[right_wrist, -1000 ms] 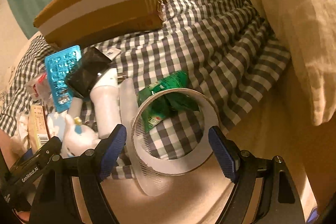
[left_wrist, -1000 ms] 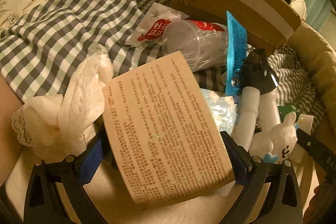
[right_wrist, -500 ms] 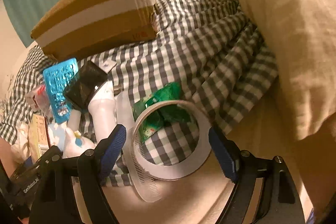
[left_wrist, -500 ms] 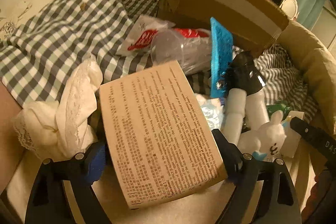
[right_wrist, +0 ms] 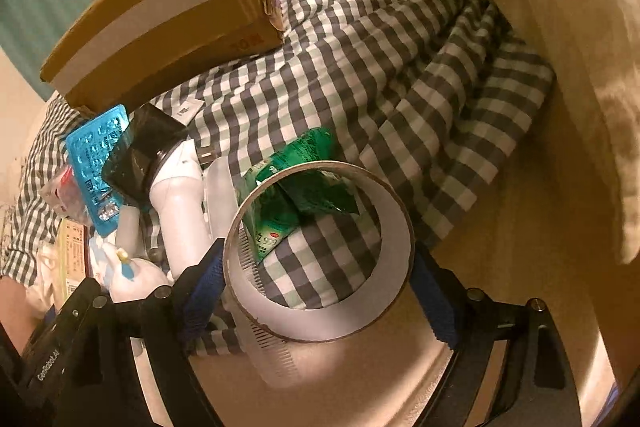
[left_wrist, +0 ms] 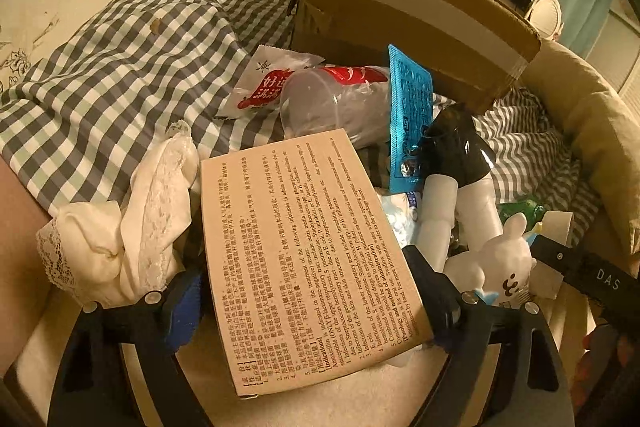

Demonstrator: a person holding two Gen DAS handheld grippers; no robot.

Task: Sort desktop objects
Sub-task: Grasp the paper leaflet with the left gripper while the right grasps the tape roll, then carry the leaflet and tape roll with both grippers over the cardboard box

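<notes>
Left wrist view: the left gripper point(left_wrist: 308, 303) has its fingers clamped on a tan medicine box point(left_wrist: 304, 251), one blue pad on each side edge, the printed face turned up. Left of the box lies a bunched white lace cloth point(left_wrist: 132, 227). Beyond it, on the checked blanket point(left_wrist: 120, 75) of the bed, lie a clear plastic cup point(left_wrist: 332, 107) on its side, a red and white packet point(left_wrist: 272, 83), and a blue blister pack point(left_wrist: 410, 119) standing on edge. A black-capped white bottle point(left_wrist: 460, 163) and a white rabbit figure point(left_wrist: 500, 259) sit to the right. A taped cardboard box point(left_wrist: 412, 11) stands behind them all.

Right wrist view: the right gripper point(right_wrist: 320, 291) has its fingers closed on a roll of tape point(right_wrist: 320, 255), pads pressing its outer rim on both sides. Through the ring shows a green packet point(right_wrist: 304, 163) lying on the blanket. A clear ruler-like strip point(right_wrist: 272, 347) sits under the roll, though I can't quite tell what it is. To the left are the bottle, the blister pack and the rabbit, close together. A beige pillow point(right_wrist: 560, 47) fills the right side.
</notes>
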